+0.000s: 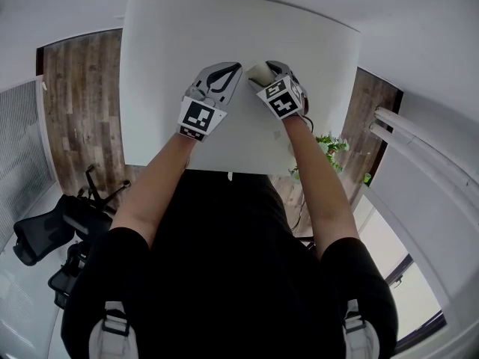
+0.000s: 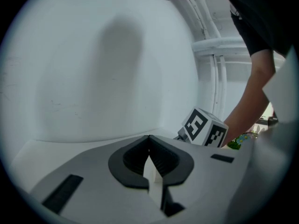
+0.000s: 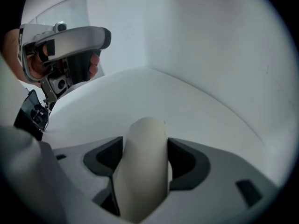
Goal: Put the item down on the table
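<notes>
A white table (image 1: 187, 36) fills the top of the head view, and both grippers hover over its near half. My right gripper (image 1: 263, 70) is shut on a cream-white, rounded, tube-like item (image 1: 257, 72). In the right gripper view that item (image 3: 142, 167) stands up between the dark pads and hides the fingertips, with the tabletop (image 3: 196, 111) just beyond it. My left gripper (image 1: 235, 68) sits close beside it, its jaws shut with nothing in them. In the left gripper view the left gripper (image 2: 149, 138) has its tips meeting, and the right gripper's marker cube (image 2: 203, 128) shows just past it.
A black office chair (image 1: 45, 234) stands on the wooden floor (image 1: 75, 103) to the left of the table. A small green plant (image 1: 329, 144) sits by the table's right front corner. A white ledge (image 1: 419, 144) runs along the right.
</notes>
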`<state>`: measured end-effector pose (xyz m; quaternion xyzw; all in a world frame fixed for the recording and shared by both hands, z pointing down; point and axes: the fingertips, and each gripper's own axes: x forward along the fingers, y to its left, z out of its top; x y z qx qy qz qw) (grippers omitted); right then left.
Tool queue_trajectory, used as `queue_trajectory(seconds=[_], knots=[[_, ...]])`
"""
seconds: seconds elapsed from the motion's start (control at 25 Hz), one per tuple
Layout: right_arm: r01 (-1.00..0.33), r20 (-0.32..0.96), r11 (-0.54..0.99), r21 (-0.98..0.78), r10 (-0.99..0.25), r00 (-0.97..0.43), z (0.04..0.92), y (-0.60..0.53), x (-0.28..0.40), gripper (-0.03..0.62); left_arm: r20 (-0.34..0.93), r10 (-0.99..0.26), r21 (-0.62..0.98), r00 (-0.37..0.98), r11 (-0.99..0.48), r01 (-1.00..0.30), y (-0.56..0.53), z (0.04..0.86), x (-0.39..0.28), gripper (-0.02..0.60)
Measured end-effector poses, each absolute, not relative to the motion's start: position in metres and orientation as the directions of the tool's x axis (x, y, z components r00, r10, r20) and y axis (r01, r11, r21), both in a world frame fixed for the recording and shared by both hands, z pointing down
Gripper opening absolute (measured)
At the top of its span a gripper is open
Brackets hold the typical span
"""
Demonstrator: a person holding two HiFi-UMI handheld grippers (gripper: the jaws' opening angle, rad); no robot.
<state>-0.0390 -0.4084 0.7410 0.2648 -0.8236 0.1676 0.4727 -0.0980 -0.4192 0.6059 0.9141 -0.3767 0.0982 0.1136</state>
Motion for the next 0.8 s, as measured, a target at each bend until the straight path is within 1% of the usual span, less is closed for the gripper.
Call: queue_trajectory(seconds=[0.32, 0.56, 0.68, 0.8], knots=[[-0.607, 0.877, 0.794, -0.042, -0.262, -0.402, 0.746, -0.406, -0.033, 0.305, 0.257, -0.665, 0.137, 0.701, -0.693, -0.708, -0.415, 0.602, -0.099, -0.006], [-0.622, 0.859, 0.783, -0.022, -0.303, -0.412, 0.719, -0.41, -0.029, 0.307, 0.248, -0.673, 0.129, 0.696, -0.69, -0.713, -0.412, 0.588, -0.101, -0.006], [-0.646, 0.832, 0.763, -0.034, -0.336, -0.441, 0.697, -0.407, -0.026, 0.307, 0.242, -0.679, 0.128, 0.693, -0.685, -0.717, -0.407, 0.577, -0.102, -0.006], [-0.682, 0.774, 0.725, -0.093, -0.378, -0.508, 0.666, -0.404, -0.02, 0.307, 0.244, -0.686, 0.124, 0.686, -0.679, -0.723, -0.398, 0.568, -0.102, -0.006]])
